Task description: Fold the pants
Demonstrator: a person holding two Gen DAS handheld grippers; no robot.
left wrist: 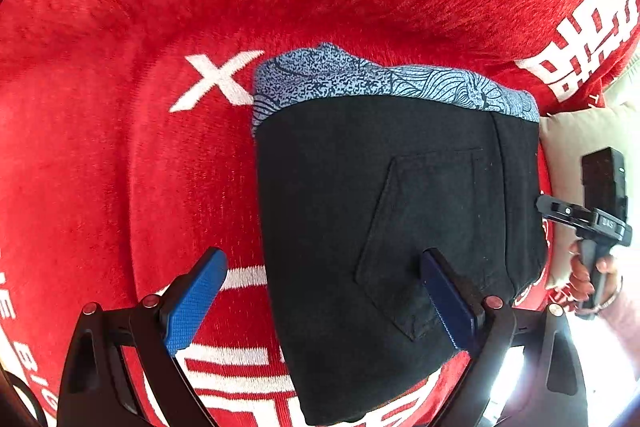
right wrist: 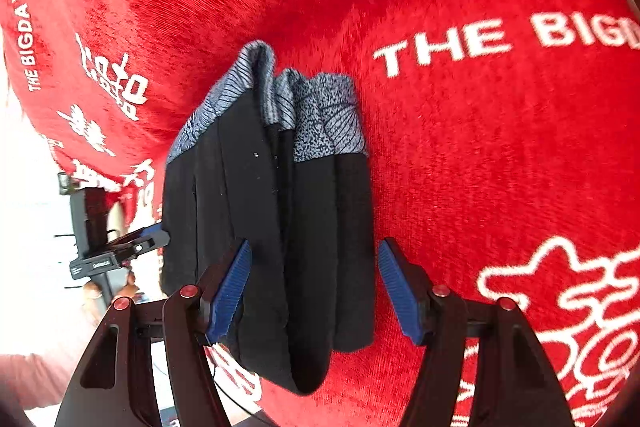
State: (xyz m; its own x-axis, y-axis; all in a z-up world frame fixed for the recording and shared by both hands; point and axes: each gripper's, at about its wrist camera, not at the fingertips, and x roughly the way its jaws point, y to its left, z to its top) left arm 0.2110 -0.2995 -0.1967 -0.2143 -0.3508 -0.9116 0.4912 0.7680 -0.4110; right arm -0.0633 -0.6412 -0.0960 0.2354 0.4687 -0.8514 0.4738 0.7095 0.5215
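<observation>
Folded to a compact block already: black pants (left wrist: 400,227) lying at centre frame in the left wrist view, patterned blue-grey inner waistband (left wrist: 360,79) showing along the upper edge, back pocket facing up. All resting on a red plush blanket (left wrist: 120,147) with white lettering; what lies beneath cannot be told.

Left claw (left wrist: 320,303) wide open, gripping nothing: one blue pad over bare blanket at lower left of the frame, the other over the black cloth near the pocket, so straddling the pants' left edge. Contact with the cloth not certain.

Right claw (right wrist: 312,291) likewise open and empty in its own view, pads set either side of the stacked fold layers at lower centre; no pressing visible. Same claw seen from the left wrist view at the right edge, held by a hand (left wrist: 592,279), just beside the pants' right side.

Judging from the neat layers, probably late in the task: either one last fold or a final tidy.

To do the step well:
- Bring both claws down evenly, pinching all layers at once rather than only the top one, lest the stack shear apart.
- Grip near the corners of the lower edge, not mid-panel, to keep the edge straight.
- Lift only slightly, carry toward the waistband end, lay down with edges aligned.
- Mind the plush nap: easy to snag blanket along with cloth.
</observation>
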